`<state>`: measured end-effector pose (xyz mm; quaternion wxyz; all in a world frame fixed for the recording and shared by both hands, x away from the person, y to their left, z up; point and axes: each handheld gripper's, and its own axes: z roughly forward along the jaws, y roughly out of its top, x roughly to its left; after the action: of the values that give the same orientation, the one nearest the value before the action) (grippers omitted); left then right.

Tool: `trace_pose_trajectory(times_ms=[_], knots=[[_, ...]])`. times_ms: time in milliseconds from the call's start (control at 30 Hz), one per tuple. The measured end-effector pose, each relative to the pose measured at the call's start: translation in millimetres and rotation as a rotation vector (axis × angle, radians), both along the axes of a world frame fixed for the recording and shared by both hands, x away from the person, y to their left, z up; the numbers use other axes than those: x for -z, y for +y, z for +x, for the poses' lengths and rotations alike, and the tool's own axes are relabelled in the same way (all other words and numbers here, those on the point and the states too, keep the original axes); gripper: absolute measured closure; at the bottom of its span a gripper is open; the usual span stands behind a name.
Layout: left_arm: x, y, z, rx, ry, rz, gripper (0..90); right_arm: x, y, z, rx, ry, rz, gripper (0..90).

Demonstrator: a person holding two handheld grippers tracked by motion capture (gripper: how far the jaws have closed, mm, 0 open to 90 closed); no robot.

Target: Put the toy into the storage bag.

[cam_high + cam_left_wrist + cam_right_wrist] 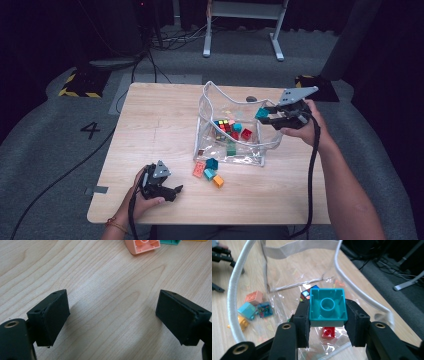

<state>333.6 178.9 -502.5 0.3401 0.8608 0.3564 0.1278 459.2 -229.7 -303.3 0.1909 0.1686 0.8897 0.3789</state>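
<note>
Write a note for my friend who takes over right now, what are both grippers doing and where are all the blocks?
Right gripper: jaws shut on a teal block, held above the clear bag's open mouth.
Left gripper: jaws open, holding nothing, low over the table near its front edge.
Done: several blocks and a colour cube lie in the bag.
Left: drop the teal block in, then bag the loose blocks in front of the bag.

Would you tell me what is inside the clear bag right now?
The clear bag holds a red brick, a green brick and a multicoloured cube; bricks beneath the pile are covered.
</note>
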Motion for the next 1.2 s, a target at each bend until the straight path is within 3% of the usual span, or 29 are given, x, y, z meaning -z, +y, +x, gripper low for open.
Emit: trace_pose_trajectory(times_ms=[200, 600, 867, 1200], knots=[[0.0, 0.0, 0.0, 0.000, 0.000, 0.000, 11.9, 9.8, 23.8, 11.7, -0.044, 0.022, -0.078, 59.3], [0.0, 0.0, 0.0, 0.000, 0.000, 0.000, 11.8, 25.6, 58.2, 35.6, -0.069, 0.056, -0.221, 59.2], [0.0, 0.0, 0.0, 0.000, 0.000, 0.001, 11.8, 36.7, 64.6, 47.6, -0.071, 0.105, -0.278, 59.2], [0.1, -0.1, 0.0, -0.002, 0.000, -0.002, 11.8, 49.3, 62.2, 54.8, -0.052, 0.203, -0.425, 59.2]])
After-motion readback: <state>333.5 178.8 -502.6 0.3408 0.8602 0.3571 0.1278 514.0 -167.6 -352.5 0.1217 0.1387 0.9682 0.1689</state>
